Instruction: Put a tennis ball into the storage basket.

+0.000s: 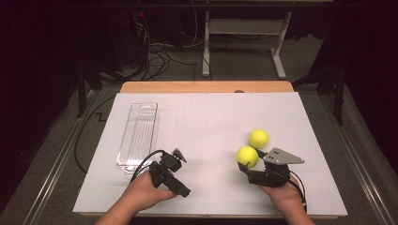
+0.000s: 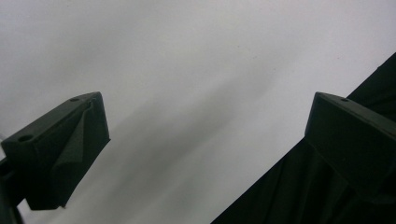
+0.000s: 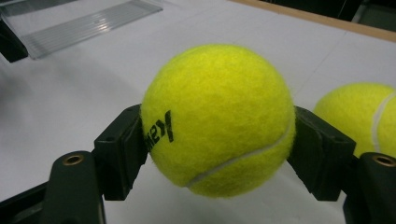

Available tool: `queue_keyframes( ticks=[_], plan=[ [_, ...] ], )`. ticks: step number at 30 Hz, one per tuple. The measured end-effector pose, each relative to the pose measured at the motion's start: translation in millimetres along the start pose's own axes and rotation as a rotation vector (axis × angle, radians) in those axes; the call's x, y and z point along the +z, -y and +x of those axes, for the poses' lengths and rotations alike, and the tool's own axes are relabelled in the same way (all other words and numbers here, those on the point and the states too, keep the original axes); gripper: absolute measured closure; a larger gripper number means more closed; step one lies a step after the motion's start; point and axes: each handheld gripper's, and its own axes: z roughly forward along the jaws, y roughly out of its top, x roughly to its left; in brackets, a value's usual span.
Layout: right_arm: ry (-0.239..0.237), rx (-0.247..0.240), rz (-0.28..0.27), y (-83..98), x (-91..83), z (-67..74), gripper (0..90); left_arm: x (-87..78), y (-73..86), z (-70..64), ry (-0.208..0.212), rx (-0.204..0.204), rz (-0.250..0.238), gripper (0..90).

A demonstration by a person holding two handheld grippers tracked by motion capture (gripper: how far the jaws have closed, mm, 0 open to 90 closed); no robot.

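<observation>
A yellow tennis ball (image 3: 218, 120) is pinched between the jaws of the right gripper (image 3: 217, 154), one black pad being pressed against each side of it. In the right gripper view, black lettering is seen on the ball's left face and a white seam curves across its lower right. In the high view the same ball (image 1: 247, 156) is found at the near right of the worktop (image 1: 206, 122), at the front of the right gripper (image 1: 248, 165), which is held by the right hand (image 1: 284, 194) and topped by its grey three-cornered plate. A second tennis ball (image 1: 258, 138) is placed just beyond and slightly right of the held one, very close to it; whether the two touch cannot be told. In the right gripper view this second ball (image 3: 359, 116) is seen at the right edge, behind the right jaw.

The left gripper (image 1: 185, 191) is held by the left hand (image 1: 143, 192) at the near left of the worktop, well apart from both balls. In the left gripper view its jaws are spread wide, with nothing between them but the white surface and a dark area at the lower right.

A clear plastic tray (image 1: 137, 136) is laid lengthwise at the left of the worktop, beyond the left hand. It is also seen at the far left in the right gripper view (image 3: 84, 21).
</observation>
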Motion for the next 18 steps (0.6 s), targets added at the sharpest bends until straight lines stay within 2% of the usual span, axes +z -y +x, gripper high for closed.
queue_keyframes(
  ticks=[3,6,12,14,16,18],
  plan=[
    [0.004,-0.009,-0.019,-7.4,0.3,0.3,27.9,0.6,-0.5,-0.2,0.005,0.0,0.0,0.7],
    [-0.028,0.002,-0.039,-13.1,2.2,-0.3,27.9,0.3,-1.4,-0.5,0.003,-0.002,-0.001,0.7],
    [-0.039,-0.032,-0.036,-23.5,13.5,5.4,28.0,-0.5,-3.6,-1.0,0.003,-0.004,-0.003,0.7],
    [-0.042,-0.046,-0.043,-24.6,16.7,8.2,28.0,-1.0,-4.9,-1.1,0.016,-0.01,-0.002,0.7],
    [-0.051,-0.032,-0.063,-22.3,19.8,10.8,28.0,-2.6,-5.9,-1.0,0.027,-0.01,-0.01,0.8],
    [-0.066,0.009,-0.09,-17.1,22.8,12.6,28.0,-2.9,-6.9,-1.7,0.025,-0.015,-0.02,0.8]
  ],
)
